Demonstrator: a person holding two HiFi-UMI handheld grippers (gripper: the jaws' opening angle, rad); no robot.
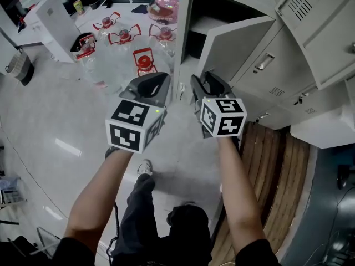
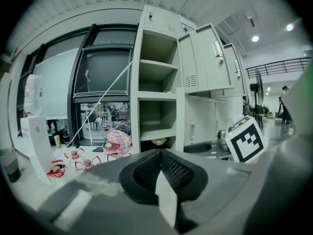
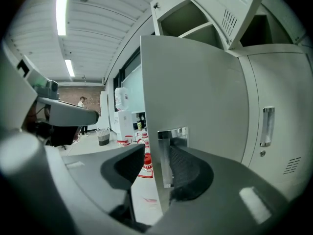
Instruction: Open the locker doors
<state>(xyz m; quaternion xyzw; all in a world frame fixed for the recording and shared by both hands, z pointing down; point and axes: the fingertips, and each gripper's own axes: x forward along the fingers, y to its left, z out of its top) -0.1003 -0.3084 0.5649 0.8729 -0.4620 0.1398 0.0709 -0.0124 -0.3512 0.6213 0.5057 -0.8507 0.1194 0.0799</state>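
Note:
A grey bank of lockers [image 1: 310, 43] fills the upper right of the head view. One locker door [image 1: 236, 43] stands partly open; seen up close, this door [image 3: 195, 97] has its free edge and metal latch plate [image 3: 171, 133] between the jaws of my right gripper [image 3: 156, 153]. The right pad lies against the door's inner side, while a thin gap shows at the left pad. From above, the right gripper [image 1: 208, 83] is at that door's edge. My left gripper [image 1: 152, 82] hangs beside it, shut and empty [image 2: 160, 156]. The left column's compartments [image 2: 156, 82] are open.
Water jugs with red handles [image 1: 144, 60] and a pink patterned bag [image 1: 166, 4] are on the floor to the left. A white dispenser [image 1: 52, 24] is at far left. A wooden slat platform [image 1: 277, 165] runs under the lockers. Closed doors with handles [image 3: 266, 126] are on the right.

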